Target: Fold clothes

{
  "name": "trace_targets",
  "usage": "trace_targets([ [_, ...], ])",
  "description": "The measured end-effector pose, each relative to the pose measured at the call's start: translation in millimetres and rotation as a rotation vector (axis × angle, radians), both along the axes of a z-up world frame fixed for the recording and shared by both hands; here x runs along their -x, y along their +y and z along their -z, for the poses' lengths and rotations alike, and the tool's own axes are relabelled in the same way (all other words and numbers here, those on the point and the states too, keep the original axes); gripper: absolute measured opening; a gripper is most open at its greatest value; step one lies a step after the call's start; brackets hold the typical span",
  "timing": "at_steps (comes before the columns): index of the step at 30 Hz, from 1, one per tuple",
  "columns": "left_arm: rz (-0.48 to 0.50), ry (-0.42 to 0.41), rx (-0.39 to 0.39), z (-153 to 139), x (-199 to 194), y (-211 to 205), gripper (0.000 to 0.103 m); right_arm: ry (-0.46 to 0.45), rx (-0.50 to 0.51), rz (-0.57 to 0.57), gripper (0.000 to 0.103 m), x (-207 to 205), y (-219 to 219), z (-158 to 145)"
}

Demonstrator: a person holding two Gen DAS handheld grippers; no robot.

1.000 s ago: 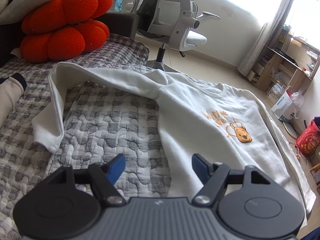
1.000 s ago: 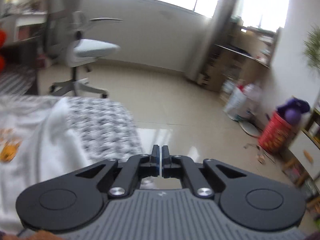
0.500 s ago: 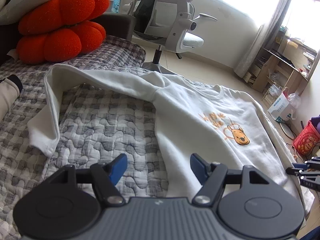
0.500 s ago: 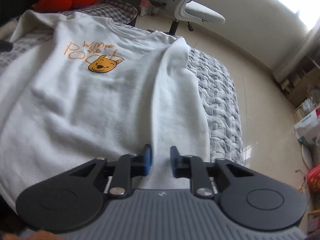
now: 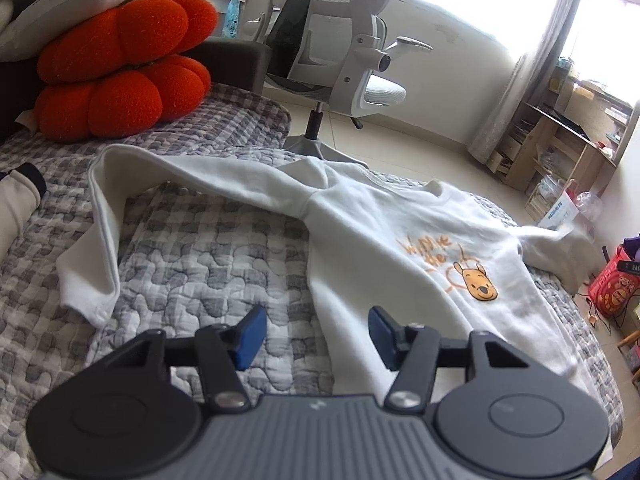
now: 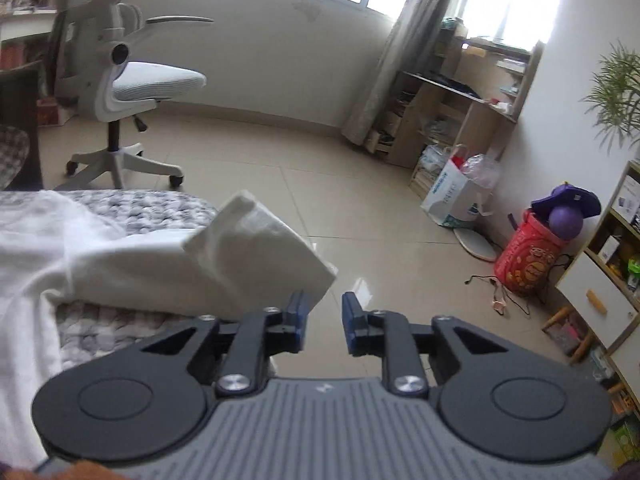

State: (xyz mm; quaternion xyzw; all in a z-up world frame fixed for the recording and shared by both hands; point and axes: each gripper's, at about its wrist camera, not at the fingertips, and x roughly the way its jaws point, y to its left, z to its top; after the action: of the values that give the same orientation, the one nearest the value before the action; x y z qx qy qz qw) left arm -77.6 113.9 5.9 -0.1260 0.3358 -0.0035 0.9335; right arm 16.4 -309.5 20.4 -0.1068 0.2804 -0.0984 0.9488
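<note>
The white sweatshirt looks soft, limp and light — best pinched at a cuff, hem or shoulder seam. It lies face up on the checked quilt, its side edge just ahead of the left gripper, whose spread jaws are closing on nothing. The right gripper is opening, gap empty — a sleeve hangs just beside its left finger.

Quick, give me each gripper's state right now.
Left gripper: open, jaws closing, nothing gripped; sweatshirt edge below.
Right gripper: jaws opening, empty gap; sleeve cuff beside its left finger.

Bare quilt beside sweatshirt
</note>
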Motion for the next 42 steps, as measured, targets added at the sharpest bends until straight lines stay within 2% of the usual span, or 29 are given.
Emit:
trace_targets([
  [1,-0.002,0.000,0.005,-0.3,-0.1,0.4,0.058,-0.005,-0.006,-0.029,0.053,4.4,4.8,-0.6],
  [8,-0.010,-0.003,0.019,-3.4,-1.5,-0.3,0.060,-0.017,-0.049,-0.185,0.057,12.6,25.4,-8.1],
  [15,-0.081,-0.009,0.058,-11.7,-1.6,16.9,0.068,-0.016,-0.070,-0.239,0.063,18.4,33.0,-9.1],
  [22,-0.143,-0.029,0.065,-28.6,1.1,34.5,0.076,-0.002,-0.032,-0.216,0.064,10.2,40.2,-2.3],
  [25,-0.107,-0.032,0.086,-35.6,4.2,31.3,0.077,-0.002,-0.055,-0.196,0.064,7.6,37.4,-1.9],
  [28,-0.064,-0.057,0.117,-43.2,7.5,24.6,0.085,-0.016,-0.057,-0.181,0.064,7.4,37.1,-4.2],
  [31,-0.070,-0.065,0.143,-48.8,6.5,23.1,0.088,-0.018,-0.044,-0.155,0.064,4.8,36.3,-4.2],
  [42,-0.111,-0.084,0.106,-60.7,3.6,32.3,0.092,-0.015,-0.045,-0.120,0.064,1.2,24.1,-3.3],
])
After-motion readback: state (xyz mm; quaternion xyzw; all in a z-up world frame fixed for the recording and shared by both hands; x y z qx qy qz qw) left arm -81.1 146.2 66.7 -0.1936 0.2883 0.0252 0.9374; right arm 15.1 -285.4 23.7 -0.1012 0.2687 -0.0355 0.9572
